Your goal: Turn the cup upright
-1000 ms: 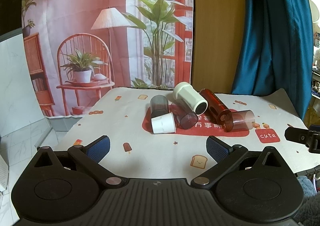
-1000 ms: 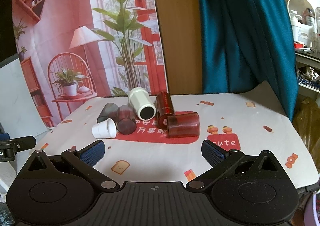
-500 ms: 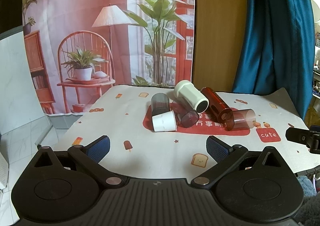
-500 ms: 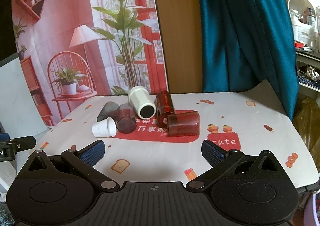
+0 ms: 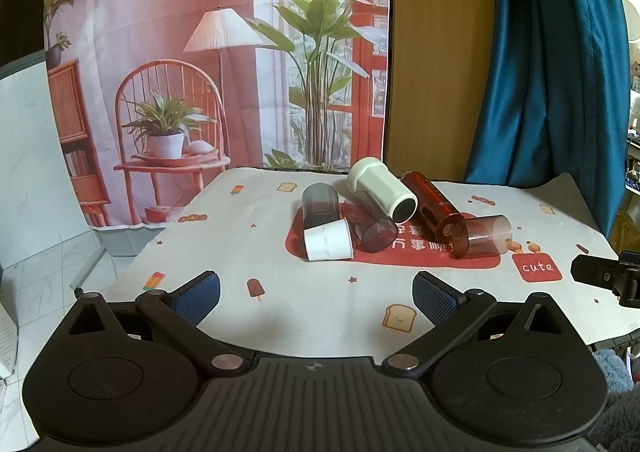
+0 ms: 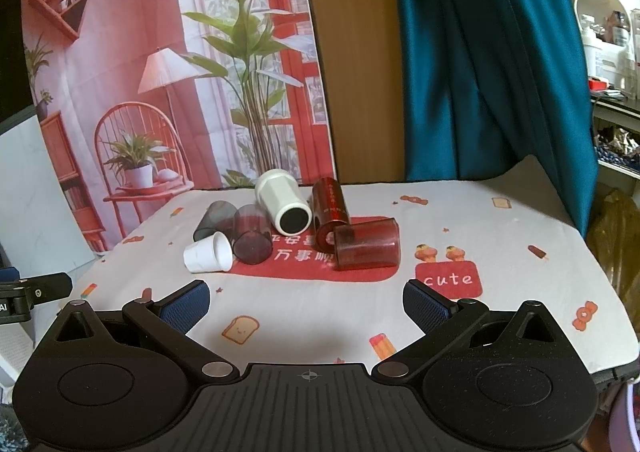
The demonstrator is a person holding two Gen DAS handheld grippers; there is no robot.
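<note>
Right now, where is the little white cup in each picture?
Left wrist view: the small white plastic cup lies on its side, centre, front-left of the pile.
Right wrist view: the same cup lies left of centre.
Shared landmark: the red "cute" patch.

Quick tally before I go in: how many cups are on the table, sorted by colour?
White: 2, small white cup and tall white cup.
Smoky grey: 2, grey cup at the back left and grey cup beside it.
Red: 2, dark red cup and clear red cup.
Total: 6, all lying on their sides.
</note>
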